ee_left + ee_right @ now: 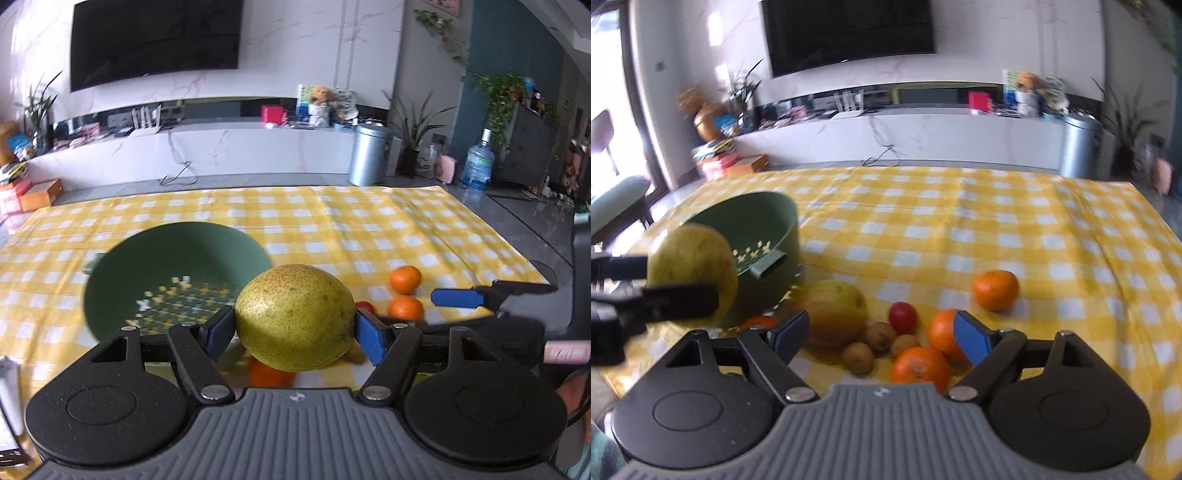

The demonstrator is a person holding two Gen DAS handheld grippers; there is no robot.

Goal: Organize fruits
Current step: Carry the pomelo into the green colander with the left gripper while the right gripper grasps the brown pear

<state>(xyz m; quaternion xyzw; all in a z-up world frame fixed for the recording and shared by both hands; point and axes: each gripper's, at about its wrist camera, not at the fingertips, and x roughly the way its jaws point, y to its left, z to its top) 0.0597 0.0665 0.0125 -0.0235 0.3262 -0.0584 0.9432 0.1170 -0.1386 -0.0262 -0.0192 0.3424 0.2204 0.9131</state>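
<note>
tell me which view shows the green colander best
The right wrist view: the green colander shows from the side with its wall, rim and slotted handle, though the held pear covers its left part. The left wrist view looks into its perforated bottom, but it is blurred and the pear hides its near right edge.

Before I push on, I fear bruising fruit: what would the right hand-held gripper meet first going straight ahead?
Probably the small brown fruits lying between the right hand-held gripper's open fingers, with the red fruit just beyond; depth is unclear.
</note>
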